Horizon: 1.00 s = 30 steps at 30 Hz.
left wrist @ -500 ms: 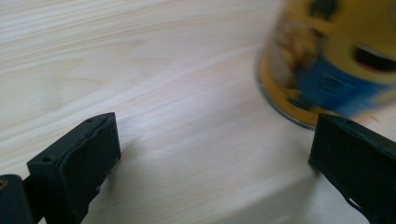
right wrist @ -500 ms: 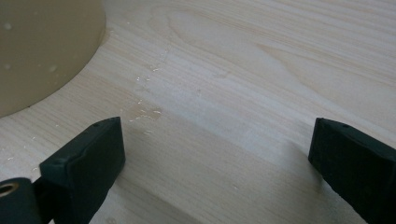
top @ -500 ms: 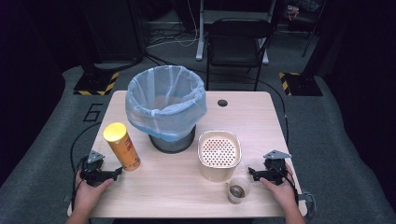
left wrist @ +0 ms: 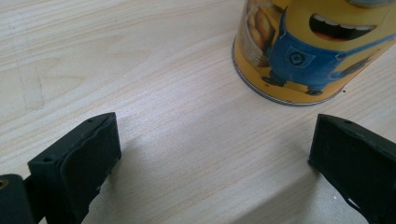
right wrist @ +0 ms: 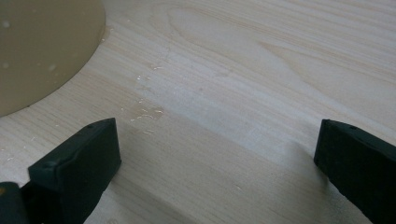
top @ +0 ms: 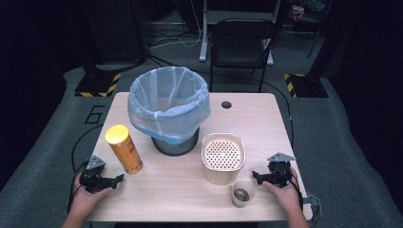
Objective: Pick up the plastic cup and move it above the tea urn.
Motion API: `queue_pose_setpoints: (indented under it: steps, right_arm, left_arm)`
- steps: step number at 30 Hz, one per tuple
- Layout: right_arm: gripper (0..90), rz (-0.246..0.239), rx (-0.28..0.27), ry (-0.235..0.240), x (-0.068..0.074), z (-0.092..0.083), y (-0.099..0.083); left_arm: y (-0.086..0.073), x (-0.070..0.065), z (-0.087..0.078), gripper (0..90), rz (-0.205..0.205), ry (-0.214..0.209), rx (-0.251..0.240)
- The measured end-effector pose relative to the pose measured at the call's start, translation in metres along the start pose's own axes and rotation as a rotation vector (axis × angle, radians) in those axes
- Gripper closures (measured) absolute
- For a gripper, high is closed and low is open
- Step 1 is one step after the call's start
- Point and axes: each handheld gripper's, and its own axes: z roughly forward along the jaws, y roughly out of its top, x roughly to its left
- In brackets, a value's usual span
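Note:
A yellow chip can (top: 124, 148) with a cartoon print (left wrist: 303, 46) stands upright at the table's left. My left gripper (top: 114, 179) rests on the wood just short of it, open, nothing between its jaws (left wrist: 210, 158). At the right, my right gripper (top: 256, 176) lies open on the table beside a beige box with a perforated top (top: 223, 156), whose rounded wall (right wrist: 42, 51) fills that view's upper left. A small clear cup (top: 241, 193) sits in front of the box, left of the right hand.
A bin lined with a pale blue bag (top: 169, 107) stands at the table's middle back. The wooden table (top: 190, 199) has a dark round hole (top: 226, 104) near its far edge. A black chair (top: 242, 42) stands beyond it.

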Motion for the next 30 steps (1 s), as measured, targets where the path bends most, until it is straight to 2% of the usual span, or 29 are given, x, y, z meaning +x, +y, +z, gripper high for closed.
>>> queue_pose_setpoints:
  steps: [1, 13, 15, 17, 19, 20, 21, 22, 23, 25, 26, 30]
  right_arm:
    - [0.0, -0.004, -0.001, 0.001, 0.0, 0.0, 0.0]
    - [0.5, -0.002, -0.001, -0.006, 0.0, 0.0, 0.0]
    - [6.8, 0.007, -0.005, -0.009, 0.0, -0.001, -0.001]
    - [17.6, 0.0, -0.036, -0.009, -0.001, -0.003, -0.001]
    - [20.0, -0.004, -0.042, -0.009, -0.001, -0.004, -0.002]
    - [31.5, -0.009, -0.051, 0.006, -0.001, -0.006, -0.002]
    - [36.3, -0.012, -0.047, 0.016, -0.001, -0.008, -0.002]
    - [38.6, -0.02, -0.045, 0.023, -0.002, -0.009, -0.001]
    - [40.3, 0.012, -0.033, 0.037, -0.001, -0.011, -0.001]
    - [41.0, 0.023, -0.044, 0.044, 0.0, -0.015, 0.001]
    - [41.0, 0.006, -0.048, 0.038, 0.0, -0.018, 0.003]
    - [40.8, 0.025, -0.063, 0.047, 0.006, -0.034, 0.013]
  left_arm:
    - [0.001, 0.0, -0.001, 2.0, 0.0, -0.003, 0.014]
    - [0.0, -0.001, -0.001, 2.0, -0.011, 0.01, 0.012]
    - [0.0, -0.002, -0.001, 2.1, -0.013, 0.013, 0.009]
    - [0.0, -0.002, -0.001, 2.1, -0.012, 0.011, 0.013]
    - [0.0, -0.002, 0.0, 2.1, -0.014, 0.019, -0.003]
    - [0.0, -0.002, 0.0, 2.1, -0.014, 0.019, -0.005]
    - [0.0, -0.002, 0.0, 2.0, -0.014, 0.02, -0.004]
    - [0.0, -0.002, 0.0, 2.0, -0.014, 0.02, -0.004]
    - [0.0, -0.002, 0.0, 2.0, -0.015, 0.021, -0.004]
    - [0.0, -0.003, 0.0, 2.0, -0.017, 0.023, -0.004]
    - [0.0, -0.003, 0.0, 2.0, -0.017, 0.024, -0.004]
    - [0.0, -0.003, 0.0, 2.0, -0.019, 0.027, -0.002]
